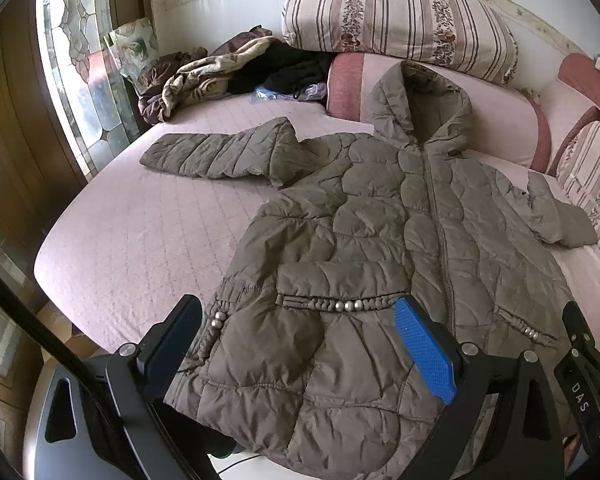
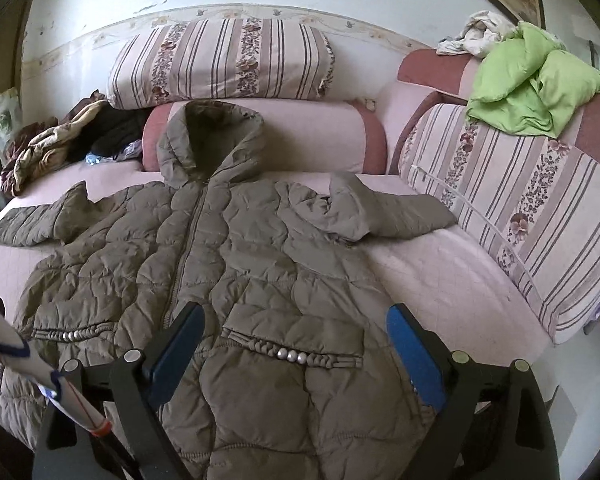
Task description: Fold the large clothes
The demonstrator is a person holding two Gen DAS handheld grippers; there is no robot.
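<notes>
Jacket [image 1: 380, 248] hem lay between the spread jaws of both grippers, which hung just above it without pinching anything. The left gripper [image 1: 300, 344] stood wide apart over the hem's left part, one blue pad [image 1: 424, 350] above the beaded pocket [image 1: 340, 304], the other finger at the jacket's left edge. The right gripper [image 2: 296, 352] was likewise released, its fingers straddling the other beaded pocket [image 2: 296, 354] on the hem's right part. Both tools were tilted downward toward the near edge of the bed [image 1: 140, 232], side by side; the right one's black frame showed at the far right of the left wrist view. The olive quilted jacket lay flat and front up, zipped, its long axis running straight away from the grippers: hem nearest, hood [image 2: 208, 144] farthest, propped against a pink bolster [image 2: 320, 136]. Its left sleeve [image 1: 216, 152] stretched out sideways toward the window [image 1: 80, 60]; its right sleeve [image 2: 396, 208] was bent and bunched, pointing toward a striped cushion [image 2: 520, 208]. Beyond the hood a striped pillow [image 2: 220, 60] rested on the bolster against the wall. At the far left corner of the bed sat a heap of brown and black clothes [image 1: 228, 72]. A green garment [image 2: 528, 84] was crumpled on the cushions at the right.
</notes>
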